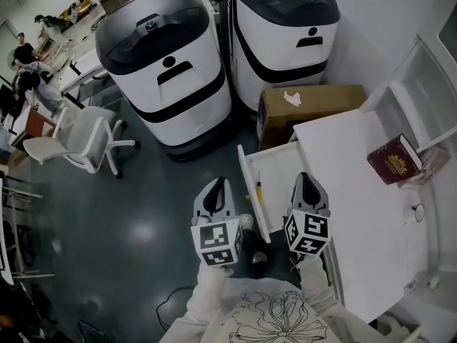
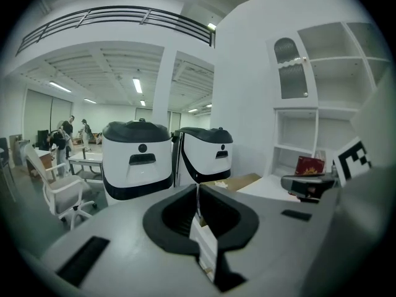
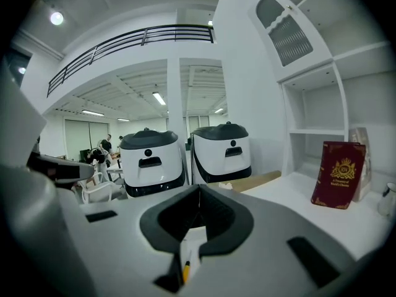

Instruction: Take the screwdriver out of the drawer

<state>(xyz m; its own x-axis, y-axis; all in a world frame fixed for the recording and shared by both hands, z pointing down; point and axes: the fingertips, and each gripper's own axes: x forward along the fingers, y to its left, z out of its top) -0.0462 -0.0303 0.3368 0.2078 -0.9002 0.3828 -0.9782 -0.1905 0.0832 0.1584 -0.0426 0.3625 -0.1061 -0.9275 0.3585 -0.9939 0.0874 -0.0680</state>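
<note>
The white drawer [image 1: 249,191] stands pulled out from the desk's left side. In it lies a slim screwdriver [image 1: 258,189] with a yellow handle. My left gripper [image 1: 218,183] hovers just left of the drawer, over the floor, its jaws shut on nothing. My right gripper [image 1: 305,177] hangs over the drawer's right part near the desk edge, also shut and empty. In the right gripper view the yellow screwdriver [image 3: 185,271] shows through the slot below the closed jaws [image 3: 199,187]. The left gripper view shows its closed jaws [image 2: 198,187] above the drawer's wall [image 2: 207,246].
Two big white-and-black machines [image 1: 168,63] [image 1: 282,31] stand beyond the drawer, with a cardboard box [image 1: 307,106] beside them. On the white desk [image 1: 357,191] lies a dark red book [image 1: 394,159]. A white office chair [image 1: 82,138] and people are at far left.
</note>
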